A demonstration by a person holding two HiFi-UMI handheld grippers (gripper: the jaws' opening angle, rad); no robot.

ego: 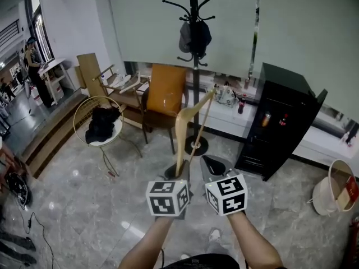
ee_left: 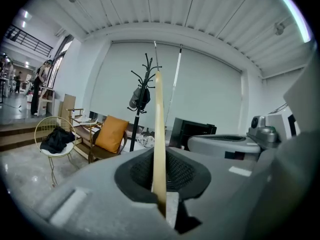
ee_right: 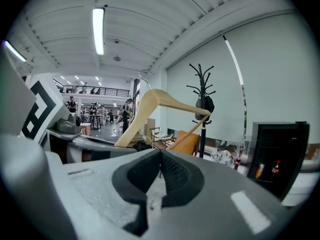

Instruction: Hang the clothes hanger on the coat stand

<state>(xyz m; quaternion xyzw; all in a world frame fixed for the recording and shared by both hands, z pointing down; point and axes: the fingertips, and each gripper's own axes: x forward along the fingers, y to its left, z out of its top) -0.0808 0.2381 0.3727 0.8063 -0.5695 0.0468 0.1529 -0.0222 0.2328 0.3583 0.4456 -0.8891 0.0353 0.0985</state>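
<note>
My left gripper (ego: 179, 175) is shut on the lower end of one arm of a pale wooden clothes hanger (ego: 188, 122). The hanger stands upright above it, its cross bar slanting up to the right. In the left gripper view the hanger (ee_left: 159, 134) shows edge-on, pinched between the jaws (ee_left: 160, 173). The black coat stand (ego: 194, 38) rises ahead by the wall with a dark bag on its hooks, and it appears behind the hanger as the coat stand (ee_left: 145, 91). My right gripper (ego: 213, 165) hangs just right of the left one, shut and empty (ee_right: 160, 165), with the hanger (ee_right: 150, 109) to its left.
An orange-cushioned chair (ego: 164, 94) stands left of the stand's base (ego: 196, 145). A round gold side table (ego: 101, 122) holds a black cloth. A black cabinet (ego: 277, 122) with drinks is at the right and a white bucket (ego: 331, 195) at far right. People stand far off at the left.
</note>
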